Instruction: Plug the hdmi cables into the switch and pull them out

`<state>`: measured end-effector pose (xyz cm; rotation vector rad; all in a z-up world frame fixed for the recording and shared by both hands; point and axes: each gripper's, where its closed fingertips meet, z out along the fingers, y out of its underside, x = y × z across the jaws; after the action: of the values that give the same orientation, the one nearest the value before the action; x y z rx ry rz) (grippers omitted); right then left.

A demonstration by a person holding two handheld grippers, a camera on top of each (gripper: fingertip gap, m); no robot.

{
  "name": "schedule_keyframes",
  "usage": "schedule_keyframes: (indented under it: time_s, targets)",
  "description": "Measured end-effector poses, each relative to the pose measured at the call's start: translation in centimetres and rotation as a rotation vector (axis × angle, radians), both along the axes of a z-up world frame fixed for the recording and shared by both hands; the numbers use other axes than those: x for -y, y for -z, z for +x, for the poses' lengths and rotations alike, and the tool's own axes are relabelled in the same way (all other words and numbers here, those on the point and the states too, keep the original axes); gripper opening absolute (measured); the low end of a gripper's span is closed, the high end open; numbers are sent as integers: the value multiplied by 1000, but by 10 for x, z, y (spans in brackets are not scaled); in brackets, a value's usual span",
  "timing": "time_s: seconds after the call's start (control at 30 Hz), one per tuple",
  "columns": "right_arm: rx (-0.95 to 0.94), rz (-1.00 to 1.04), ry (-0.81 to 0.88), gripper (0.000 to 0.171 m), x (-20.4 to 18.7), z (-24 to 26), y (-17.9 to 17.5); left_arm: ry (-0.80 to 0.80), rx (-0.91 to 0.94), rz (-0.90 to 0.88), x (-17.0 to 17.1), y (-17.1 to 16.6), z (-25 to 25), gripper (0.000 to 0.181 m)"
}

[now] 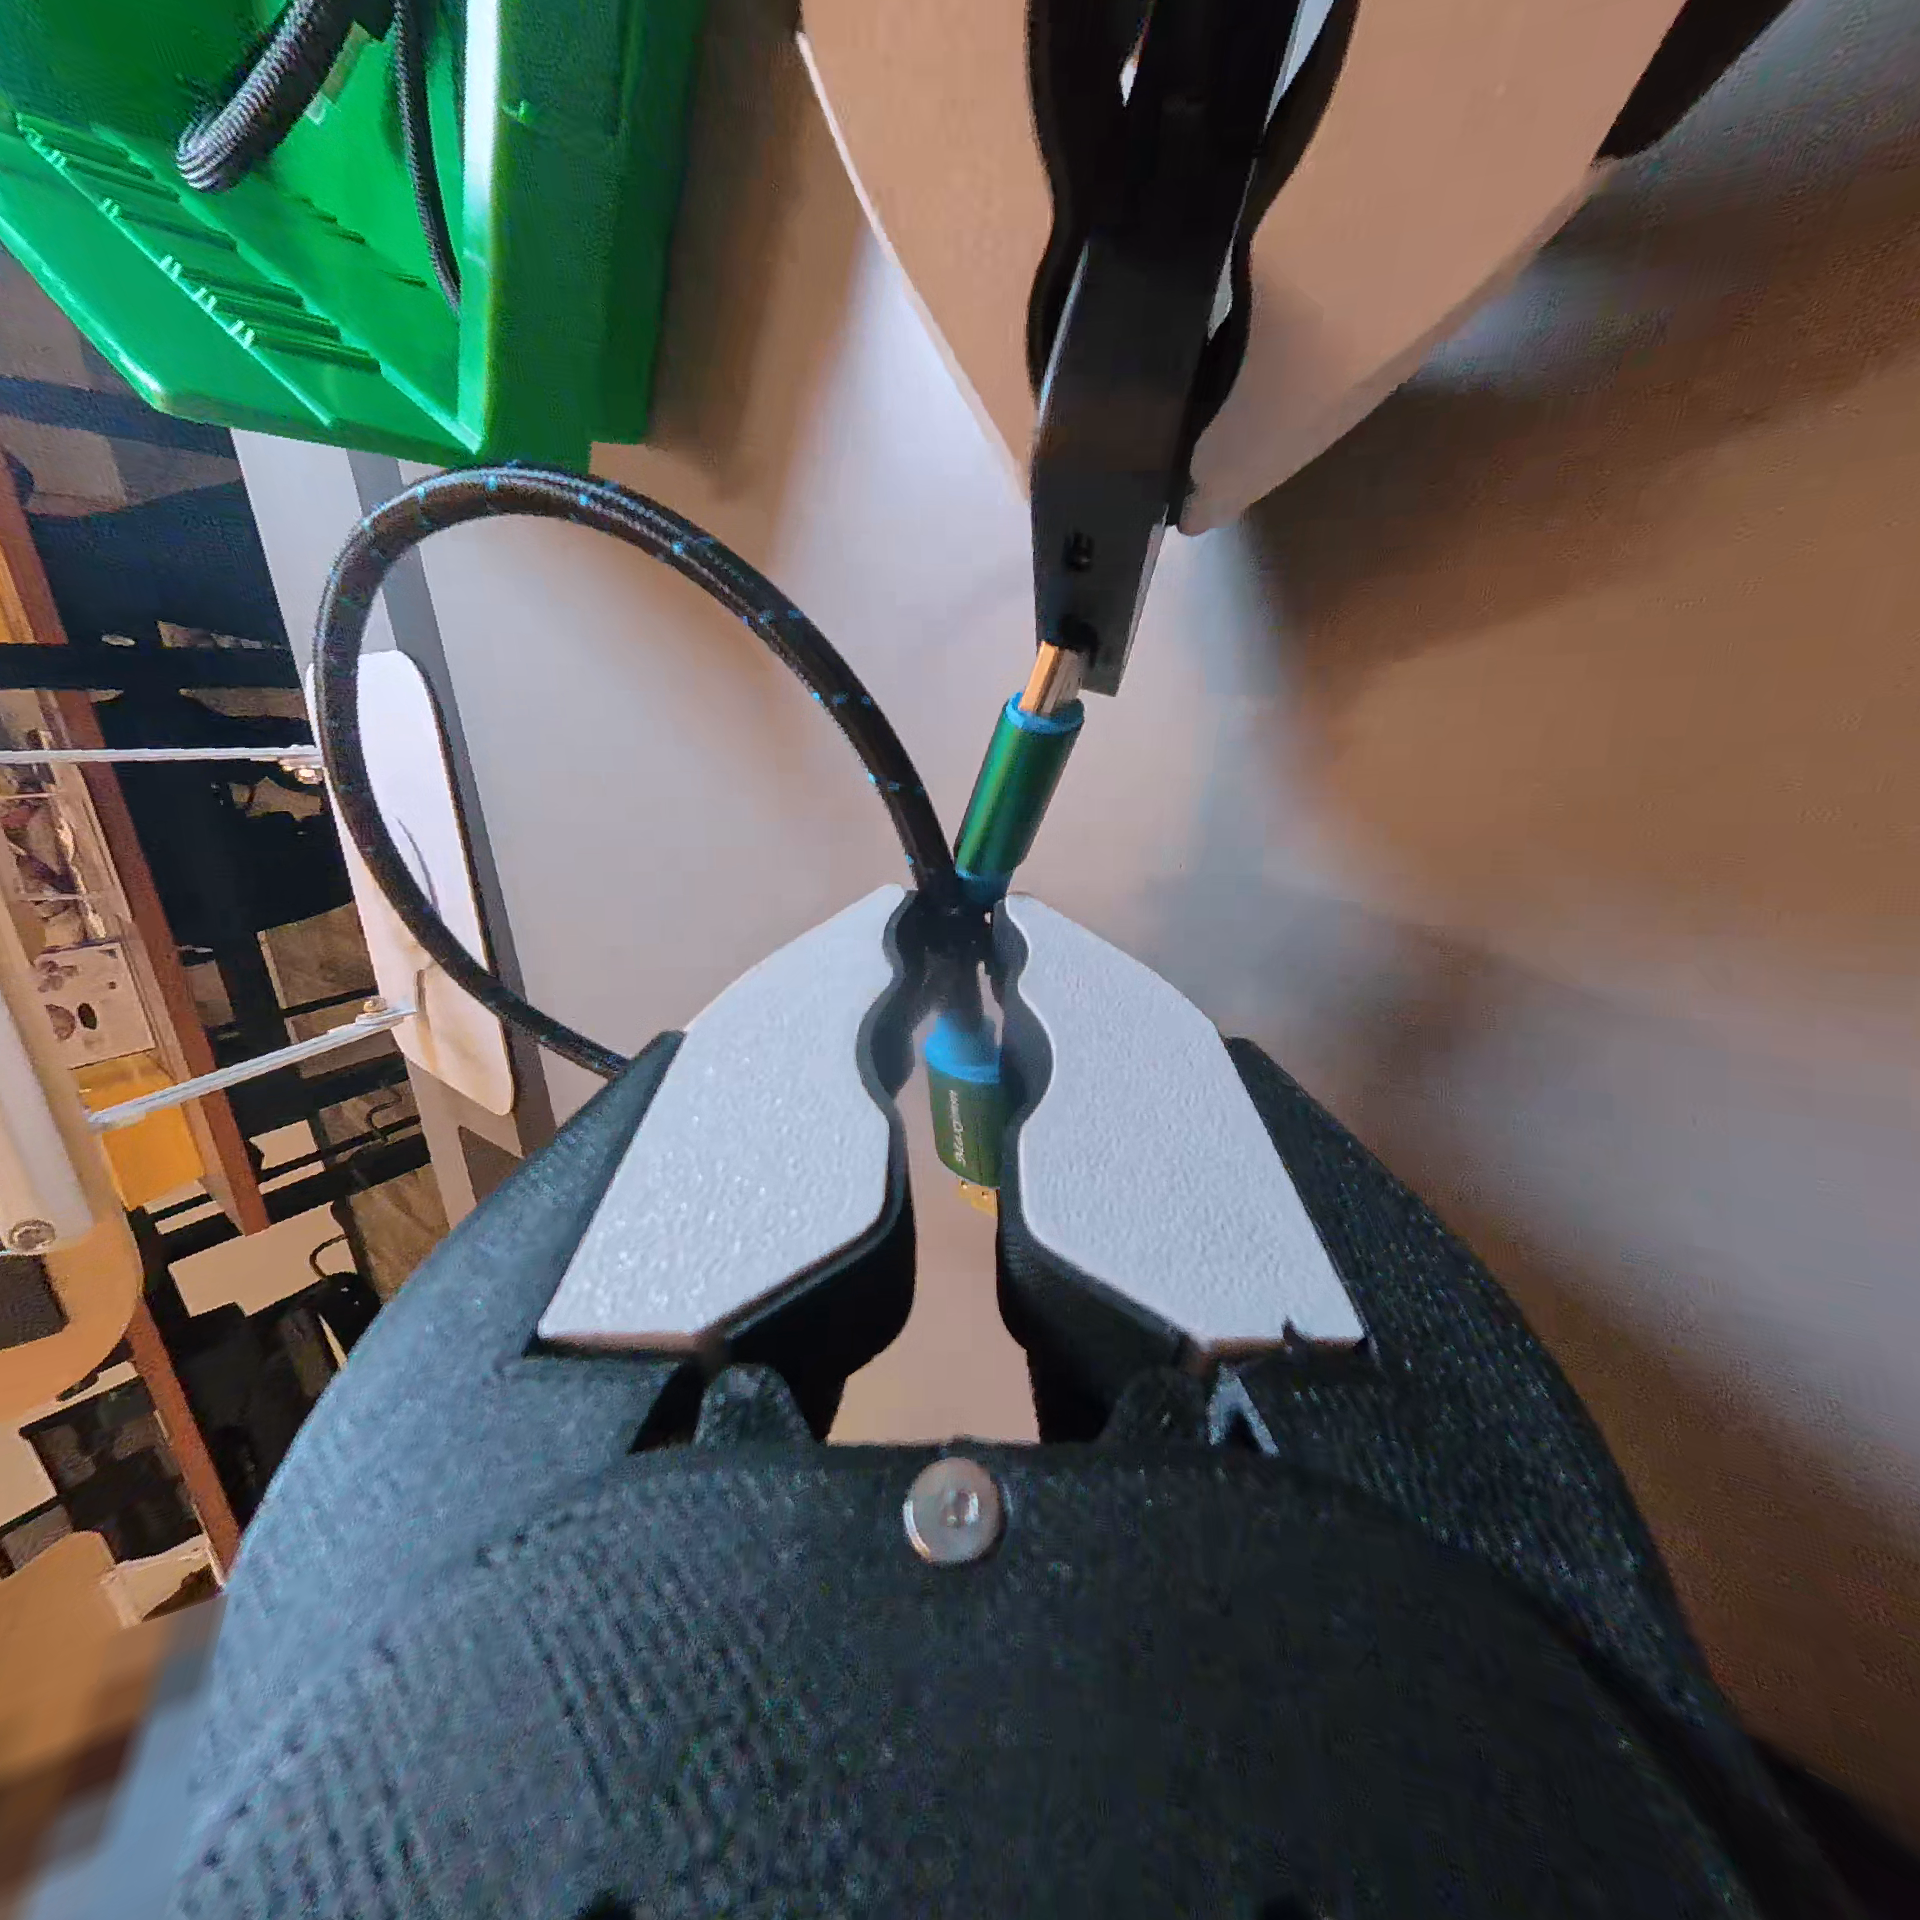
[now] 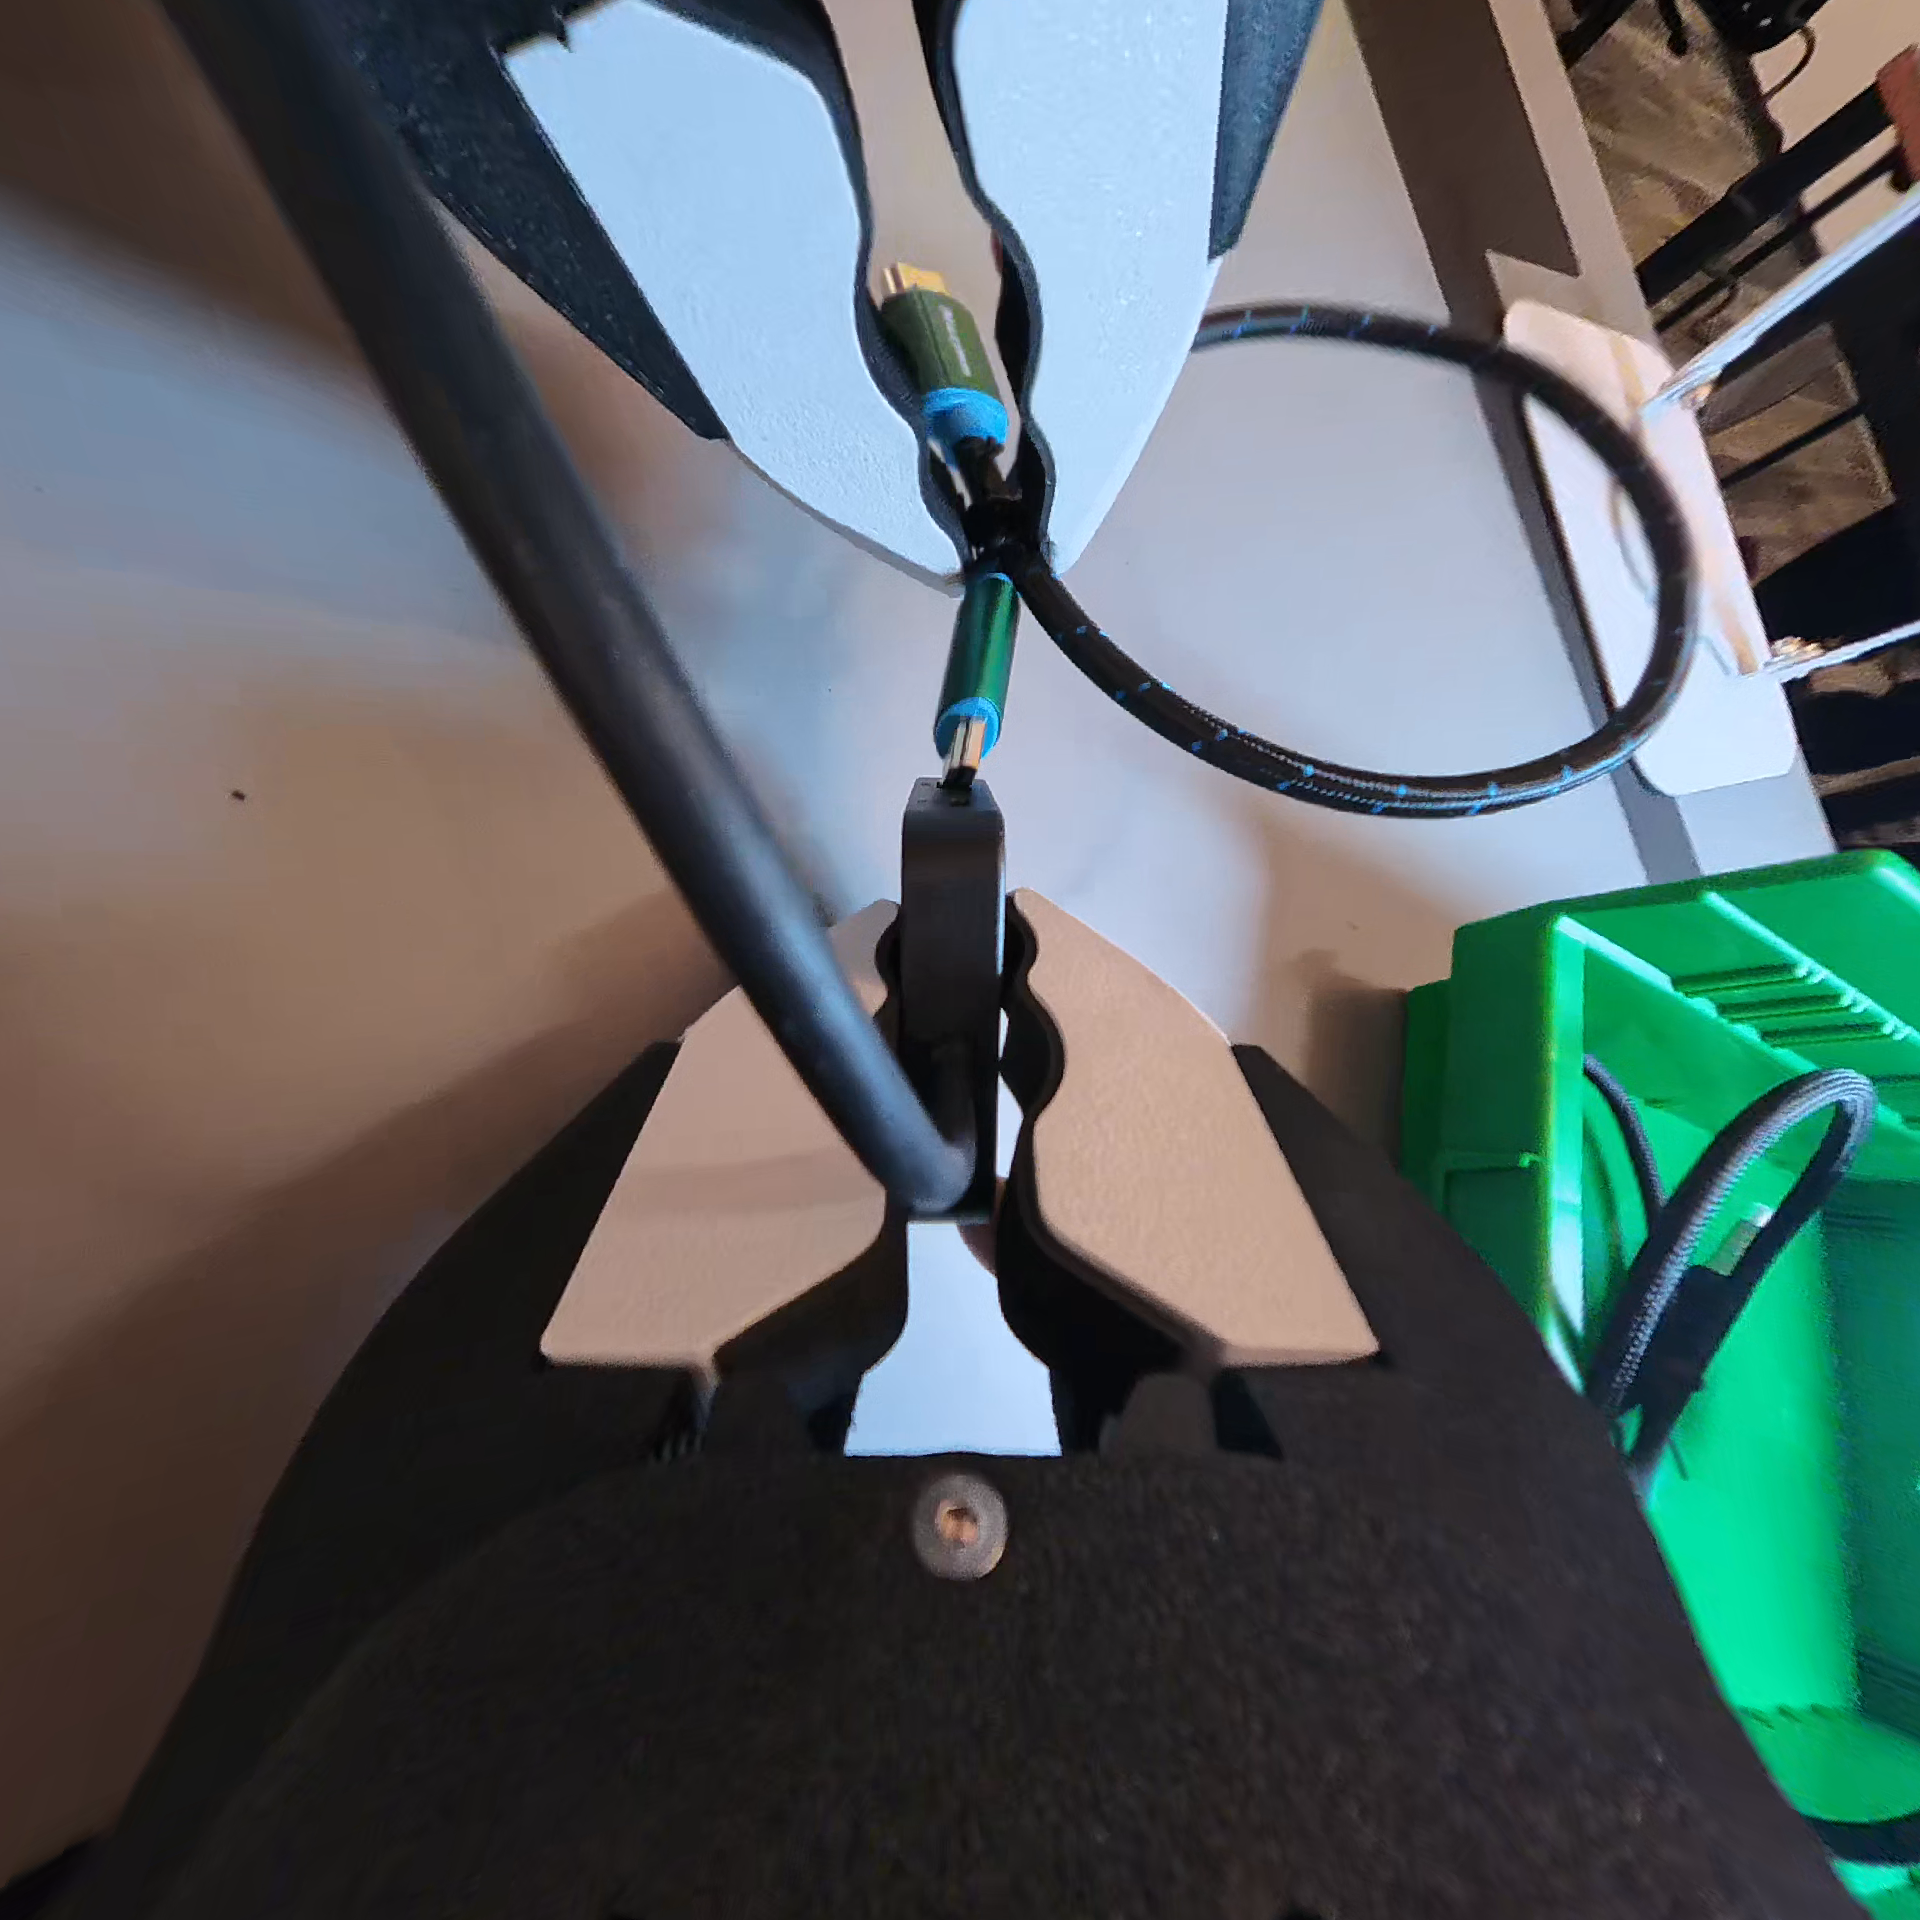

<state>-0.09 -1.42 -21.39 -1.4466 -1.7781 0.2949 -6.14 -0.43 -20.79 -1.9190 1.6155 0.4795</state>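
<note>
My left gripper (image 1: 951,914) is shut on the black braided hdmi cable (image 1: 343,665) just behind its green plug (image 1: 1013,790). The plug's metal tip (image 1: 1055,675) sits at the mouth of a port on the black switch (image 1: 1107,468), with most of the metal still showing. A second green plug (image 1: 961,1112) hangs between my left fingers. My right gripper (image 2: 951,914) is shut on the switch (image 2: 951,862) and faces the left gripper (image 2: 997,561). The green plug (image 2: 977,655) lines up with the switch. The switch's own thick black cable (image 2: 582,623) runs up to the left.
A green bin (image 2: 1714,1195) holding more cables stands to my right; it also shows in the left wrist view (image 1: 312,208). The pale table (image 2: 312,831) lies below. A white flat piece (image 2: 1621,540) sits at the table's far edge, with shelving beyond. There is about 7 centimetres between the tips of the two grippers.
</note>
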Motion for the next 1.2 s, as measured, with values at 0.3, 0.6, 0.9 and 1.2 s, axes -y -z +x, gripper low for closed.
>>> schedule_keyframes:
  time_s: [0.3, 0.6, 0.9, 1.2]
  targets:
    - [56, 75, 26, 15, -8, 9, 3, 79, 273, -101, 10, -13, 20, 12]
    - [72, 144, 50, 15, -11, 4, -1, -20, 93, -2, -4, -7, 1, 13]
    - [-32, 74, 36, 15, -10, 2, -6, -27, 108, 4, -2, -9, 4, 13]
    - [-177, 34, -89, 14, 4, -2, -25, -10, 258, -99, 8, -12, 17, 14]
